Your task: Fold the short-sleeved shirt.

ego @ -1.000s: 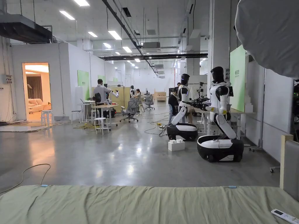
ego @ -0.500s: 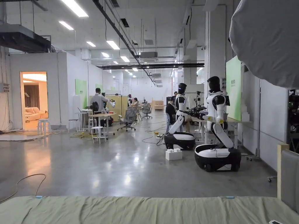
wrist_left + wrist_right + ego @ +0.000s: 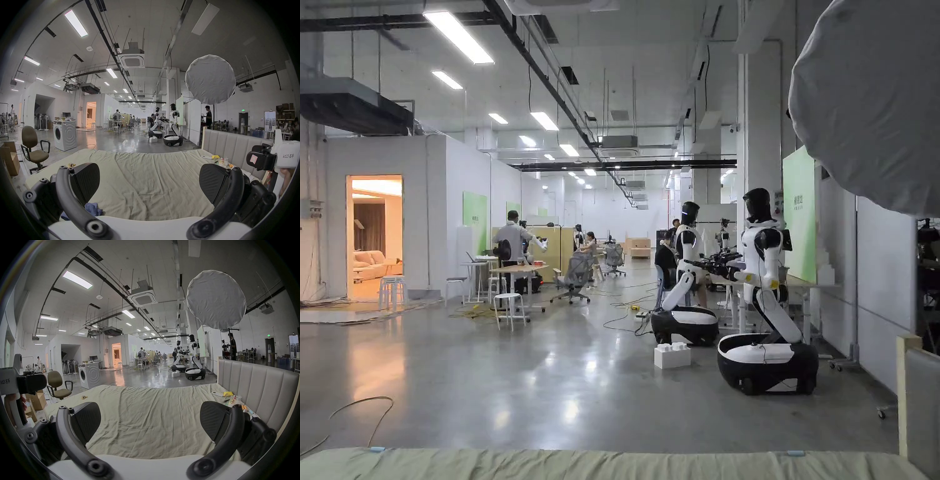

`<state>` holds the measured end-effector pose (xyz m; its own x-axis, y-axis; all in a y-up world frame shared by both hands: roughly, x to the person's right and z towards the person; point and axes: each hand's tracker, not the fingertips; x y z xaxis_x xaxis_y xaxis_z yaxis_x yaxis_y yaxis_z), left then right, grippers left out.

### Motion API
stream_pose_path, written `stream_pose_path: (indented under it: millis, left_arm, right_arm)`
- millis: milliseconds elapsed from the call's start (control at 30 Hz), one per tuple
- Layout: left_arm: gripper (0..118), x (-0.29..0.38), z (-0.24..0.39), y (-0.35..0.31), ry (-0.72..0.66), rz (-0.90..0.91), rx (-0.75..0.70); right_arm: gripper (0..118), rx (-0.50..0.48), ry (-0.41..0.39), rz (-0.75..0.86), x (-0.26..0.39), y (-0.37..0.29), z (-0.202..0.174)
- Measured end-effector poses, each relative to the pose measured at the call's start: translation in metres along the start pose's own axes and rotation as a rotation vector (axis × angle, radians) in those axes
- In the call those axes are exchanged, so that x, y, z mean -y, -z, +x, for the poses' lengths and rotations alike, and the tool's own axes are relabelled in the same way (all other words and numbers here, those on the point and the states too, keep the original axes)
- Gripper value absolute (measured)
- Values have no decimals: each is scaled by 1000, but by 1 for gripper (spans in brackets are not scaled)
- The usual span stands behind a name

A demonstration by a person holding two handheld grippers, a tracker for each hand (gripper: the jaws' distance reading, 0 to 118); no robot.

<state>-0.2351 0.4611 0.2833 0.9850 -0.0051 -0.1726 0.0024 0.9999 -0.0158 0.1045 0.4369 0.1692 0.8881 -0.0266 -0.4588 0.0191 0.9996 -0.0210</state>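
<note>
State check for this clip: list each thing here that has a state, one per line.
left gripper: open, empty, over the bed
right gripper: open, empty, over the bed
bed sheet: spread out, wrinkled
blue cloth: bunched up beside the left gripper's jaw, not held
washing machine: door shut
remote: lying flat near the headboard

A washing machine (image 3: 65,135) stands beyond the green-sheeted bed (image 3: 146,175), beside a brown office chair (image 3: 32,152).
</note>
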Motion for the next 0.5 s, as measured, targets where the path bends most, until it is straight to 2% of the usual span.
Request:
stream_pose_path:
  millis: [333,500]
  left_arm:
    - [118,1,-1,0,-11,-10,8]
    - [118,-3,-5,-1,-30,-2,12]
  right_arm:
    - [118,-12,67,6,-3,-1,6]
    - [118,-32,153,23,-8,0,11]
